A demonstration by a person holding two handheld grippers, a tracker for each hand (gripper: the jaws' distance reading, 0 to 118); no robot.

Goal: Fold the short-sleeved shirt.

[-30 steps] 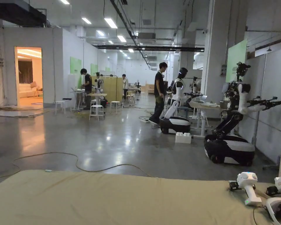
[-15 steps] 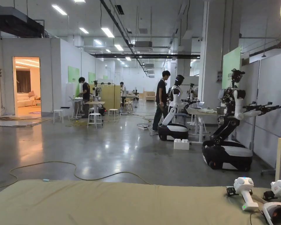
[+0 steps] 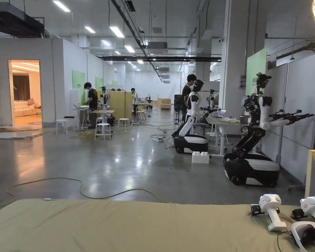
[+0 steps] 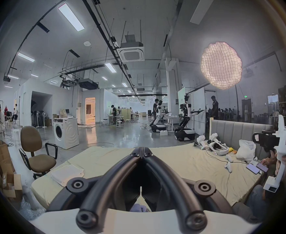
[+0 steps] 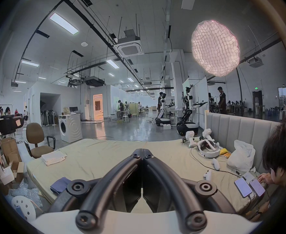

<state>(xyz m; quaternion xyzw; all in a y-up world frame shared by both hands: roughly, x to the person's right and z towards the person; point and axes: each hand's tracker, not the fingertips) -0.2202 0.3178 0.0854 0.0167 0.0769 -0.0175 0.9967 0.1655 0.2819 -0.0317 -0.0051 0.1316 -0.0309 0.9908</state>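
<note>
The head view looked out across the hall, with just the tan mattress (image 3: 120, 226) along the bottom of the frame and white handheld controllers (image 3: 272, 210) at lower right.

Over to the left gripper view: the left gripper (image 4: 141, 155) sat dead centre, jaws pressed together at the tips, nothing between them. A scrap of bluish cloth (image 4: 138, 209) peeked low in the frame beneath the jaws, likely the shirt, too hidden to be sure. Folded white towels (image 4: 66, 171) lay at lower left, and the other gripper was up at the right edge in a hand.

Right gripper view: the right gripper (image 5: 142, 153) was likewise closed and empty. Here the short-sleeved shirt (image 5: 60, 184) showed better, a blue bundle at lower left, resting on the mattress's near edge beside the gripper's linkage. A person sat at lower right by two phones (image 5: 248, 187).

By my reading, that cloth would be light, limp and apt to bunch; a pinch at a shoulder seam or hem edge should serve best.
</note>
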